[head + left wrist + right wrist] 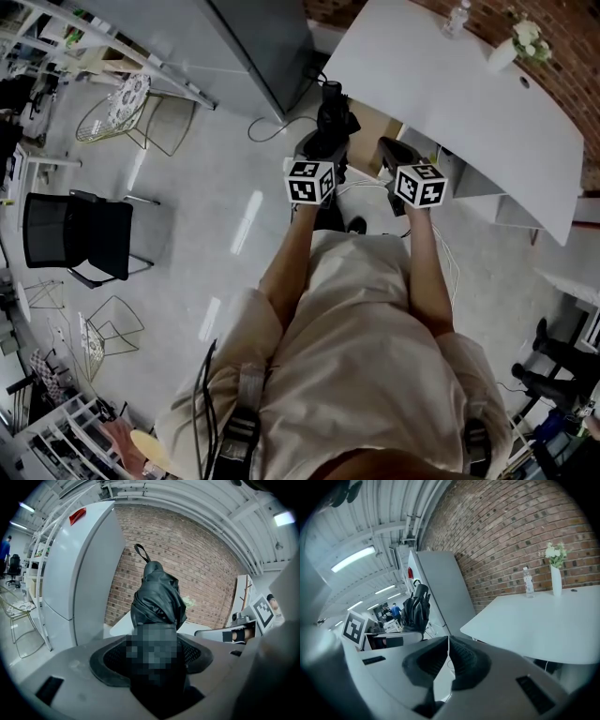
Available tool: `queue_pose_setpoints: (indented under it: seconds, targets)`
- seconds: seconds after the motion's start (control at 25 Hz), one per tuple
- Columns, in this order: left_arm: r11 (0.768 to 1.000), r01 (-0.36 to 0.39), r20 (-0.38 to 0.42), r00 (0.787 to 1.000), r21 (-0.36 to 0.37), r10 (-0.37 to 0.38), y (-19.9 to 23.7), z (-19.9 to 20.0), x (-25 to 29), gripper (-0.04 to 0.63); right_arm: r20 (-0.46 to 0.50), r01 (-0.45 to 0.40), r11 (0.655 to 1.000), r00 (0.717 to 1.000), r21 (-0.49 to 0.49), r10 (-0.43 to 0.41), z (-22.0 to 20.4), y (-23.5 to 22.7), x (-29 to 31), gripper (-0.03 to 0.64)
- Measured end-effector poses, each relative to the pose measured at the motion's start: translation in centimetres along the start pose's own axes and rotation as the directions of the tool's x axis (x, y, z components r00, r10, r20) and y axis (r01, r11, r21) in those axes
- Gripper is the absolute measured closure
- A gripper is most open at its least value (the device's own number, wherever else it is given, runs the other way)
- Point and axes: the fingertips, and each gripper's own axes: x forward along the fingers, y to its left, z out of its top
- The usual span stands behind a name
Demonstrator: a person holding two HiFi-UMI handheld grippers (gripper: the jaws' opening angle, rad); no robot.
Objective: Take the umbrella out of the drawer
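A black folded umbrella (157,599) stands upright between the jaws of my left gripper (152,656), its strap loop on top. The pads press on its lower part, so the gripper is shut on it. From the head view the umbrella (330,117) is held out in front of the person, above the floor, just ahead of the left gripper (319,155). My right gripper (447,656) is beside it on the right, jaws touching and holding nothing; it also shows in the head view (394,155). The right gripper view catches the umbrella (417,607) at its left. No drawer is in view.
A white table (469,94) stands ahead on the right, bearing a bottle (528,582) and a vase of flowers (555,576). A tall grey cabinet (253,42) is ahead left, before a brick wall (197,559). A black chair (80,234) and wire chairs (122,108) stand left.
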Motion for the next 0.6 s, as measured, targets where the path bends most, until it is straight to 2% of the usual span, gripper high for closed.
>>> queue_pose_setpoints:
  seconds: [0.6]
  targets:
    - [1.0,0.001,-0.012,1.0,-0.018,-0.001,-0.23,-0.73,-0.07,0.321,0.004,-0.016,1.0,1.0,-0.018,0.016,-0.05,0.36,-0.71,0.546]
